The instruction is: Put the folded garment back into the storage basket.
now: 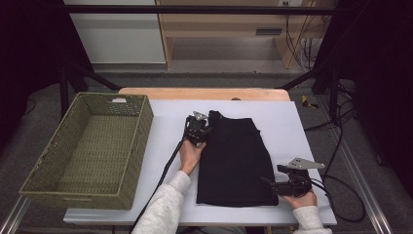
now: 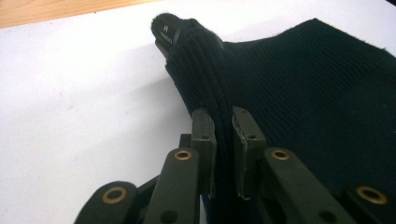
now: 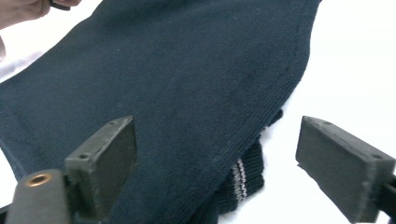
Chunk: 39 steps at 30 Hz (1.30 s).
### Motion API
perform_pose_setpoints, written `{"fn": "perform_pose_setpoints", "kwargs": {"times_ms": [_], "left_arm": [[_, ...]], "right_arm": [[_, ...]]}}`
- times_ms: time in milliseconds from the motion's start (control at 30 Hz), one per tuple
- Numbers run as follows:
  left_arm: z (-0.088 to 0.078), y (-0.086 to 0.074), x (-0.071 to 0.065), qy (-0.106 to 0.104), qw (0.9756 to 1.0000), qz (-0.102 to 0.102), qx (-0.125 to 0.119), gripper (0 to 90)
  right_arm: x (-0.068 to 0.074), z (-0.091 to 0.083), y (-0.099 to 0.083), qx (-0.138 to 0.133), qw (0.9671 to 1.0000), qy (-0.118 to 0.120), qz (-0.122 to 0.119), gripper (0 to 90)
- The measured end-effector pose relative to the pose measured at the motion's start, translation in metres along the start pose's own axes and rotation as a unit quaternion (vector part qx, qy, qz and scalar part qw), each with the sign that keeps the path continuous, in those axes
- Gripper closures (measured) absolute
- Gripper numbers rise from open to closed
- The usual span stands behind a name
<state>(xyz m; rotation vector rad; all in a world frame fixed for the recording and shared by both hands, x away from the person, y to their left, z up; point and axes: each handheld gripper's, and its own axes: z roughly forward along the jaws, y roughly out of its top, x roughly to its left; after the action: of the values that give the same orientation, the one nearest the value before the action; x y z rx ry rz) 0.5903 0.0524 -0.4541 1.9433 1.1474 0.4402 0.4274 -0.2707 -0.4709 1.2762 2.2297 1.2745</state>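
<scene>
One dark knitted garment point(image 1: 234, 161), one woven basket point(image 1: 87, 151), two grippers, apparently one white table point(image 1: 165, 126).

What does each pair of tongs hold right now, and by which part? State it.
The left tongs pinch the dark knit garment at its ribbed far-left corner. The right tongs stand open around its near-right corner, gripping nothing.

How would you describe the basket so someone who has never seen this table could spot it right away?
Start at the white table and look to its left edge. The basket sits there, left of the folded dark sweater. It is the sole woven thing in sight: olive green, rectangular, open-topped, with nothing visible inside.
</scene>
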Motion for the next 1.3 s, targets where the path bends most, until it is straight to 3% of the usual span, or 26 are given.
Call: {"fn": "perform_pose_setpoints", "kwargs": {"times_ms": [267,700,800,1000,1300], "left_arm": [[-0.003,0.002,-0.002,0.001,1.0,0.005,-0.003,81.6],[-0.005,0.003,-0.003,0.0,1.0,0.0,-0.005,81.9],[-0.006,0.004,-0.004,0.001,1.0,0.003,-0.005,81.9],[-0.008,0.005,-0.006,-0.001,1.0,0.005,-0.008,81.9],[-0.012,0.006,-0.007,-0.006,0.9999,0.001,-0.013,81.9]], "right_arm": [[0.0,0.001,-0.004,0.026,0.9996,-0.003,0.015,26.3],[0.001,0.007,-0.006,0.069,0.9974,-0.017,0.014,41.6],[0.002,0.007,-0.004,0.077,0.9968,-0.006,0.023,52.4],[0.001,0.007,-0.002,0.087,0.9953,0.011,0.041,65.4],[0.002,0.006,0.002,0.088,0.9951,0.019,0.041,70.4]]}}
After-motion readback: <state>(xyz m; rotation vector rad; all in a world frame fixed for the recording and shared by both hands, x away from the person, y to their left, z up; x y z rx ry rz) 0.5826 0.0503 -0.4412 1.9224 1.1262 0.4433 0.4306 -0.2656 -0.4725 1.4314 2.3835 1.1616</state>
